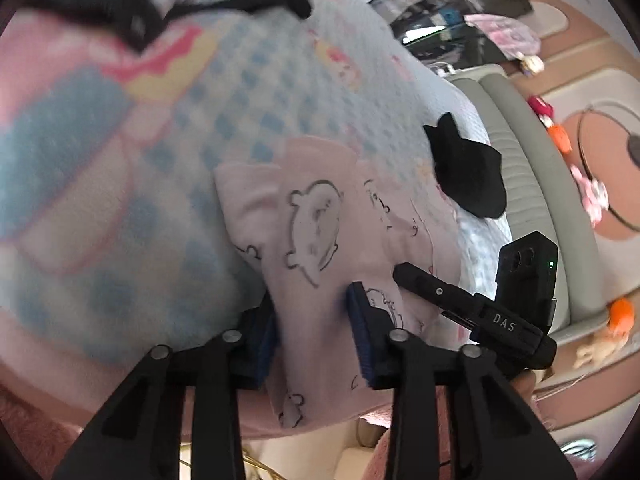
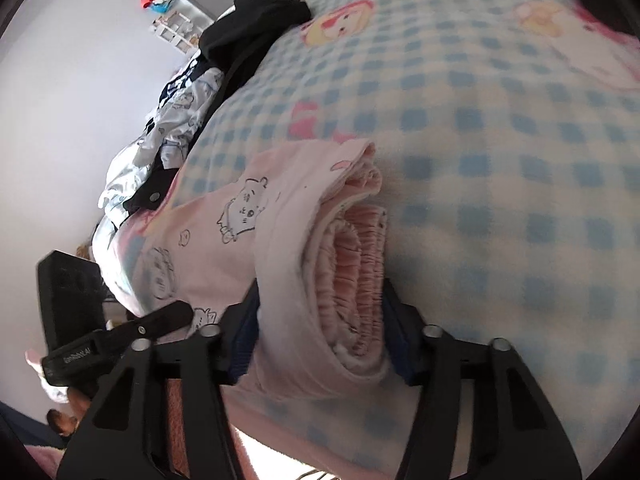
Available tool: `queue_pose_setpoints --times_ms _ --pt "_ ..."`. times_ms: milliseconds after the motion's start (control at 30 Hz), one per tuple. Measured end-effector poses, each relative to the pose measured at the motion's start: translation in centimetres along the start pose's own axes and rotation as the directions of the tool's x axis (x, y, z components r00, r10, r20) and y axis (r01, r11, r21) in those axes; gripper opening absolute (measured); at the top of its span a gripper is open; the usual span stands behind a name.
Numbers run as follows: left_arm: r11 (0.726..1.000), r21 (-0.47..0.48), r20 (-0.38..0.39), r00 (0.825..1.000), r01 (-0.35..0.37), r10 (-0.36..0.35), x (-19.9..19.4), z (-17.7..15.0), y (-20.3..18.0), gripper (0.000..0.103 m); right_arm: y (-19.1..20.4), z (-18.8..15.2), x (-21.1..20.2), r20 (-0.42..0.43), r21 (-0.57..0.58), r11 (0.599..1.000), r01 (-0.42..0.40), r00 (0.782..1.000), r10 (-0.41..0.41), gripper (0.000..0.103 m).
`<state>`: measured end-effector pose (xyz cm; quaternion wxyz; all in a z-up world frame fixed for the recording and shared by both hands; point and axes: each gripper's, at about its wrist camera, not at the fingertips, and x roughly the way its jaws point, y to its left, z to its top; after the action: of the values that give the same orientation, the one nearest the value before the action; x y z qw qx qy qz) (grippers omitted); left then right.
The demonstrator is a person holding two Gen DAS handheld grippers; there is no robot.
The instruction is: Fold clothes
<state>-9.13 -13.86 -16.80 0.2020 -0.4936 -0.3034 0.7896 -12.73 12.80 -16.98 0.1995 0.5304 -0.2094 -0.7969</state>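
Observation:
A pink garment printed with cartoon animals lies folded on the blue-checked blanket at the near edge of the bed. In the left wrist view my left gripper has its blue pads pressed on a fold of this cloth. The right wrist view shows the same pink garment as a thick folded bundle, with its gathered elastic waistband facing me. My right gripper is shut on that bundle, one pad against each side. The two grippers stand close together at the garment's near end.
A small black garment lies by the bed's right edge, beside the grey padded bed frame. A pile of black and pale printed clothes lies along the bed's far side. Toys are scattered on the floor.

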Motion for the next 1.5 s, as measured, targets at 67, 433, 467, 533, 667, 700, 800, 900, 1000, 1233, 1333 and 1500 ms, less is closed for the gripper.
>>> queue_pose_setpoints --times_ms 67,433,467,533,667,700,800,900,1000,1233,1333,1500 --pt "1.0 0.023 0.004 1.0 0.006 -0.006 -0.4 -0.3 -0.6 0.033 0.2 -0.6 -1.0 0.009 0.005 1.0 -0.003 1.0 0.003 0.049" --pt "0.989 0.108 0.017 0.995 -0.102 0.101 0.4 0.4 -4.7 0.024 2.2 -1.1 -2.1 0.012 -0.086 0.991 0.107 0.994 -0.106 0.045" --pt "0.987 0.125 0.016 0.995 -0.102 0.101 0.2 0.5 -5.6 0.024 2.0 -1.2 -3.2 0.032 -0.069 0.993 0.099 0.995 -0.097 0.045" --pt "0.986 0.147 0.003 0.996 -0.084 0.085 0.4 0.6 -7.2 0.023 1.5 -1.5 -5.4 0.072 -0.029 0.996 0.081 0.994 -0.079 0.045" --pt "0.974 0.222 -0.025 0.999 -0.039 0.046 2.1 0.6 -11.5 0.023 -1.0 -1.7 -10.4 0.148 0.058 0.996 0.069 0.986 -0.077 0.044" --pt "0.971 0.236 -0.038 0.999 -0.026 0.036 2.7 0.8 -12.5 0.023 -1.7 -1.6 -11.7 0.167 0.076 0.994 0.075 0.982 -0.086 0.044" --pt "0.96 0.279 -0.081 0.997 0.008 0.015 5.3 1.4 -16.3 0.023 -4.0 -1.1 -15.6 0.212 0.115 0.989 0.091 0.971 -0.114 0.044" --pt "0.944 0.326 -0.103 0.995 0.048 -0.015 8.0 2.4 -20.8 0.023 -6.0 0.6 -19.0 0.251 0.137 0.983 0.123 0.956 -0.154 0.044" --pt "0.929 0.359 -0.121 0.991 0.094 -0.053 11.1 4.1 -25.7 0.023 -8.0 3.5 -22.7 0.288 0.152 0.975 0.164 0.936 -0.202 0.044" --pt "0.9 0.409 -0.121 0.987 0.148 -0.107 17.5 10.4 -36.2 0.023 -12.3 12.4 -29.9 0.369 0.167 0.953 0.252 0.881 -0.297 0.044" --pt "0.889 0.434 -0.108 0.988 0.145 -0.108 19.9 13.6 -40.1 0.023 -14.2 16.9 -32.1 0.389 0.162 0.946 0.28 0.863 -0.322 0.044" --pt "0.889 0.43 -0.077 0.987 0.159 -0.139 25.6 19.5 -45.3 0.024 -18.5 24.3 -34.3 0.428 0.166 0.939 0.302 0.836 -0.345 0.044"
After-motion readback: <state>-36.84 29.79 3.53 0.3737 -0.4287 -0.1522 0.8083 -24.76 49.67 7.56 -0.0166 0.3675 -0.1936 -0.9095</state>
